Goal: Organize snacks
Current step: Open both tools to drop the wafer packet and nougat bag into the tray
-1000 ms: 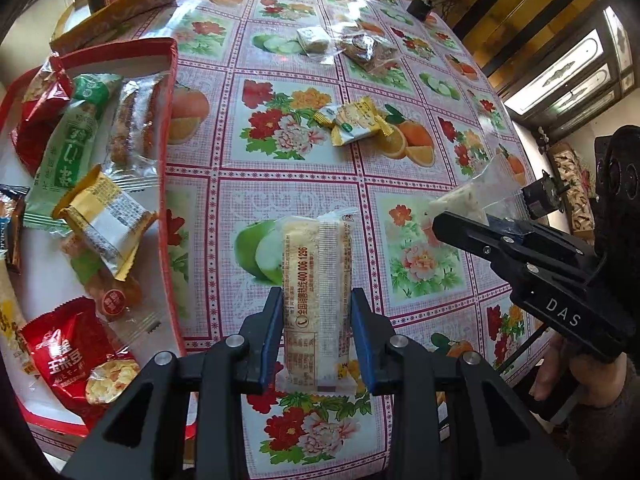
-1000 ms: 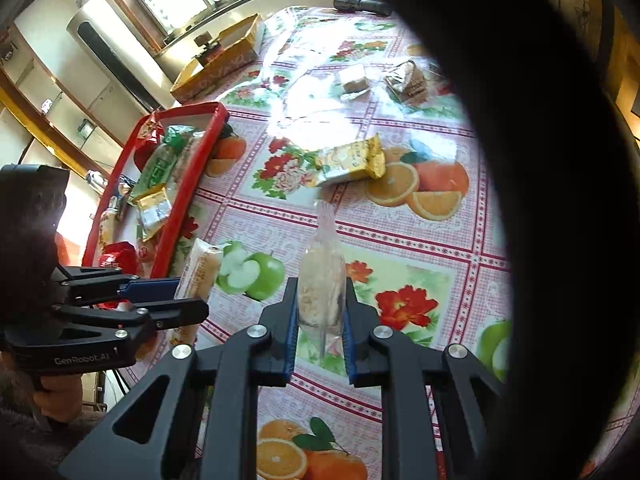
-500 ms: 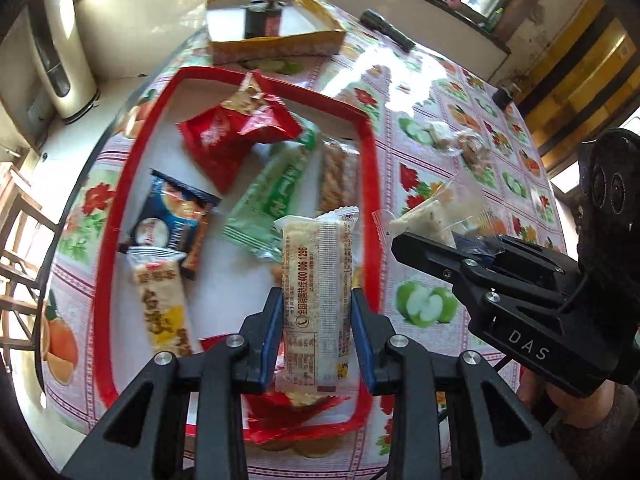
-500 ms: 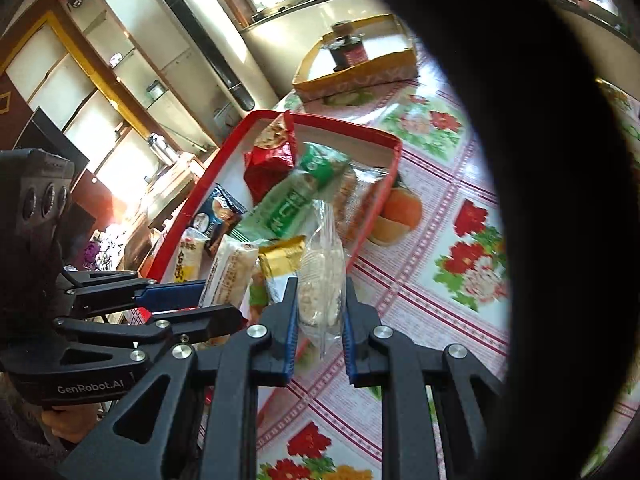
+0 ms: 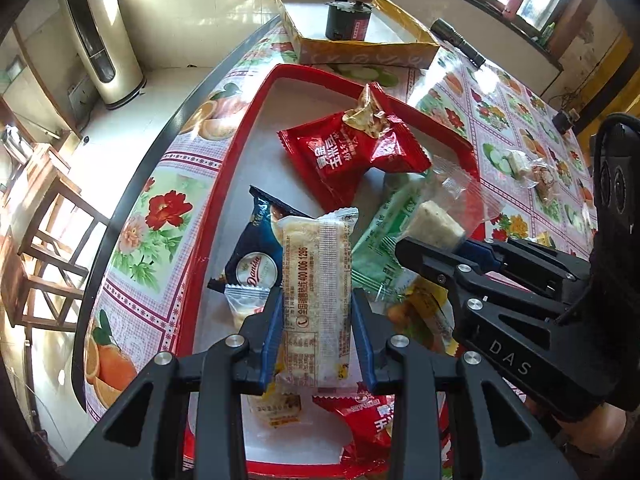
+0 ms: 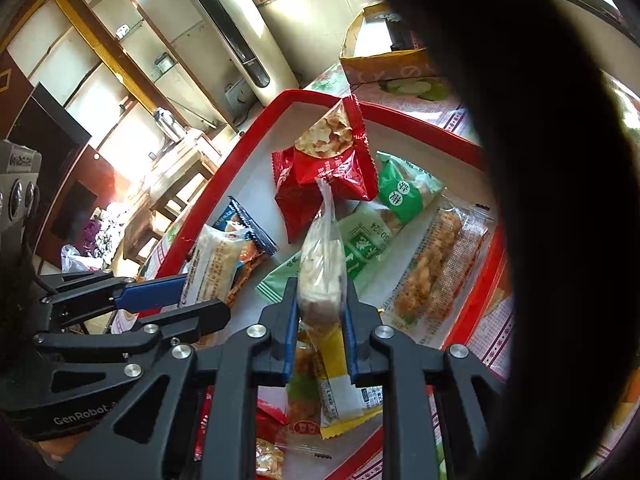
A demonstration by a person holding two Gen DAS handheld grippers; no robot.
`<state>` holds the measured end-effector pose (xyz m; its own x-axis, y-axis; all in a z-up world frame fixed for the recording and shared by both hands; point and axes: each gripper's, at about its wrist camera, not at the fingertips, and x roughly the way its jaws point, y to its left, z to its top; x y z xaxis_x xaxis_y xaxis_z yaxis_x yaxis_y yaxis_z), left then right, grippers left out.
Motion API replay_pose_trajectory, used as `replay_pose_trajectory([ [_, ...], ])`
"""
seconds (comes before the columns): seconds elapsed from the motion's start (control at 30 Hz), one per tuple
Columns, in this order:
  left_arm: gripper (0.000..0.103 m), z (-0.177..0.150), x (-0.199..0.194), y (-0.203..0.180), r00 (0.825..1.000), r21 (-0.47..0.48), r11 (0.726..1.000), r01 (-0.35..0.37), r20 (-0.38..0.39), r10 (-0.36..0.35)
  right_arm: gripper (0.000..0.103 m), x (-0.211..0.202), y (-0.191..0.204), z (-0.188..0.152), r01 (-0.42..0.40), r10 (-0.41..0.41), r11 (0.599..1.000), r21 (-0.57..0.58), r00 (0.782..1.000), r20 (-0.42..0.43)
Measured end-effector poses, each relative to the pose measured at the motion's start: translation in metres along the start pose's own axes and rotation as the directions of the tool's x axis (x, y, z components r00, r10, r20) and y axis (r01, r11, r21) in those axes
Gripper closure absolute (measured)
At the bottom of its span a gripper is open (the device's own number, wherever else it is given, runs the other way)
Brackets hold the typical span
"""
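Above the red-rimmed rectangular snack tray (image 5: 236,152), the left gripper (image 5: 316,336) has its jaws clamped on a pale yellow printed wafer packet (image 5: 318,280), and the right gripper (image 6: 318,320), at 3 o'clock of it, has its jaws clamped on a clear plastic pouch holding a pale cake (image 6: 322,256). Both packets hang over snacks already piled in the tray. The grippers are close together: simultaneous release risks collision, and either packet may slide off the red foil snack bag (image 5: 352,152) at 12 o'clock onto the counter (image 5: 160,208).
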<state>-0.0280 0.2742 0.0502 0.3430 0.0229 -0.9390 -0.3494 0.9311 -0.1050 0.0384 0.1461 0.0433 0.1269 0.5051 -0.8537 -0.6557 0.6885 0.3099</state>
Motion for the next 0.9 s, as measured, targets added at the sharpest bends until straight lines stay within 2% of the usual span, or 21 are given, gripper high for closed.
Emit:
replay_pose_trajectory([
  [0.1, 0.067, 0.002, -0.002, 0.005, 0.999, 0.004, 0.999, -0.036, 0.013, 0.036, 0.068, 0.003, -0.001, 0.002, 0.058, -0.058, 0.998, -0.016, 0.998, -0.007],
  [0.17, 0.061, 0.002, -0.005, 0.005, 0.998, 0.011, 0.998, -0.055, 0.030, 0.055, 0.054, 0.003, -0.003, 0.004, 0.082, -0.082, 0.996, -0.015, 0.997, -0.006],
  [0.33, 0.058, 0.002, -0.010, 0.001, 0.992, 0.028, 0.994, -0.104, 0.073, 0.102, 0.046, -0.008, -0.005, 0.004, 0.127, -0.127, 0.992, -0.026, 0.992, -0.005],
  [0.63, 0.058, -0.008, -0.022, -0.022, 0.983, 0.048, 0.991, -0.125, 0.140, 0.117, 0.038, -0.046, -0.021, -0.016, 0.098, -0.098, 0.995, 0.003, 0.995, 0.007],
  [0.9, 0.057, -0.016, -0.027, -0.061, 0.980, 0.093, 0.988, -0.125, 0.169, 0.108, 0.034, -0.077, -0.056, -0.056, 0.099, -0.099, 0.994, 0.051, 0.995, 0.000],
])
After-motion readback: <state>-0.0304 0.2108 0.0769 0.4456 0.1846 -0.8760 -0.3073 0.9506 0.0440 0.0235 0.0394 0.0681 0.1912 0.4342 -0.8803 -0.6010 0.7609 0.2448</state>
